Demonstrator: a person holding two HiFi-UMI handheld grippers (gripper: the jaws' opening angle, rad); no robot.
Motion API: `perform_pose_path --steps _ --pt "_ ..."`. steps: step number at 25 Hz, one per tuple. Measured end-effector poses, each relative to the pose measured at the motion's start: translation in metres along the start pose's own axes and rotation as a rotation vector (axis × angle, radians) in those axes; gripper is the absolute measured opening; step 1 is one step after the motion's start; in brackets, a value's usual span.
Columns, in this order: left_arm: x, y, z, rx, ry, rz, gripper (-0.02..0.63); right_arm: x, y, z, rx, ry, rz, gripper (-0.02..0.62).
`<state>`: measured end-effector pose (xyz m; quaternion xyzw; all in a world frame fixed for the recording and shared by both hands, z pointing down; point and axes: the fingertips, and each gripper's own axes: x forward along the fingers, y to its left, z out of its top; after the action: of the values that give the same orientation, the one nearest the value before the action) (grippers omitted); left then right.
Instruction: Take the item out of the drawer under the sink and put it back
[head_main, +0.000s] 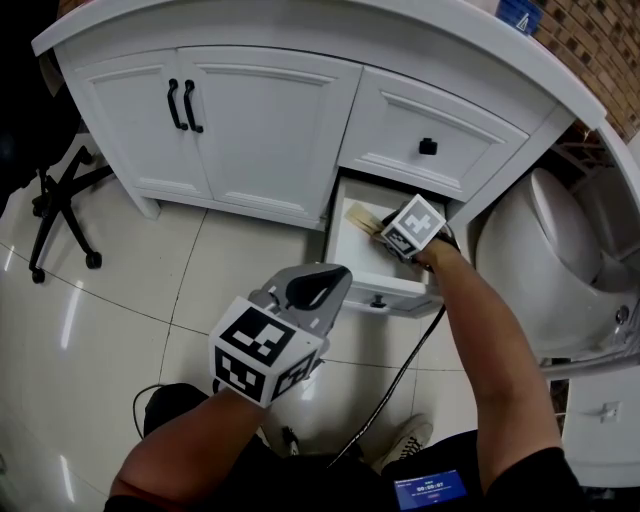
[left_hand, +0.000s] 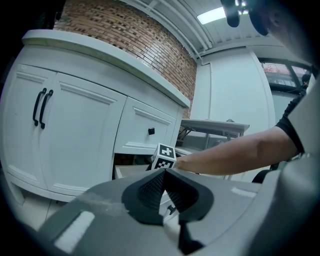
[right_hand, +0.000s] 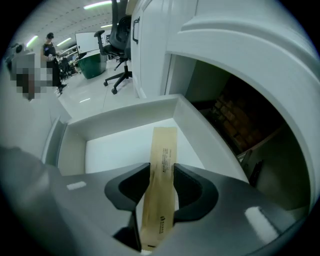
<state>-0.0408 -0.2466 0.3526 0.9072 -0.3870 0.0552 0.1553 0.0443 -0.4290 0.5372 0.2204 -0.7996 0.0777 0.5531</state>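
Observation:
The lower drawer (head_main: 385, 285) of the white vanity stands pulled out. A long tan paper packet (head_main: 360, 216) lies in it. My right gripper (head_main: 386, 230) reaches steeply down into the drawer. In the right gripper view the packet (right_hand: 163, 150) lies lengthwise on the white drawer floor (right_hand: 115, 147), between the jaws of the right gripper (right_hand: 161, 172), which stand open on either side of it. My left gripper (head_main: 325, 283) hangs in front of the drawer, apart from it. Its pads (left_hand: 155, 187) meet at the tip of the left gripper (left_hand: 163, 172), with nothing between them.
The vanity has two doors with black handles (head_main: 185, 105) at left and a shut upper drawer with a black knob (head_main: 428, 147). A white toilet (head_main: 560, 260) stands at right. An office chair base (head_main: 60, 200) is at far left. A black cable (head_main: 400, 370) trails over the tiled floor.

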Motion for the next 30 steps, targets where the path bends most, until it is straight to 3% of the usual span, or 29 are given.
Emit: perform_pose_path --steps 4,10,19,30 --pt "0.000 0.001 -0.001 -0.005 0.001 0.000 0.006 0.003 0.001 0.000 0.013 -0.005 0.010 0.138" --pt "-0.001 0.000 0.000 -0.012 -0.003 -0.004 0.006 -0.001 0.001 0.001 0.034 -0.011 0.016 0.074" --pt "-0.006 -0.004 0.004 -0.004 -0.012 -0.006 0.006 -0.020 0.003 0.007 0.004 -0.022 -0.028 0.037" --pt "-0.008 -0.006 0.003 0.018 -0.005 0.002 0.006 -0.078 0.013 0.022 0.043 -0.169 -0.031 0.032"
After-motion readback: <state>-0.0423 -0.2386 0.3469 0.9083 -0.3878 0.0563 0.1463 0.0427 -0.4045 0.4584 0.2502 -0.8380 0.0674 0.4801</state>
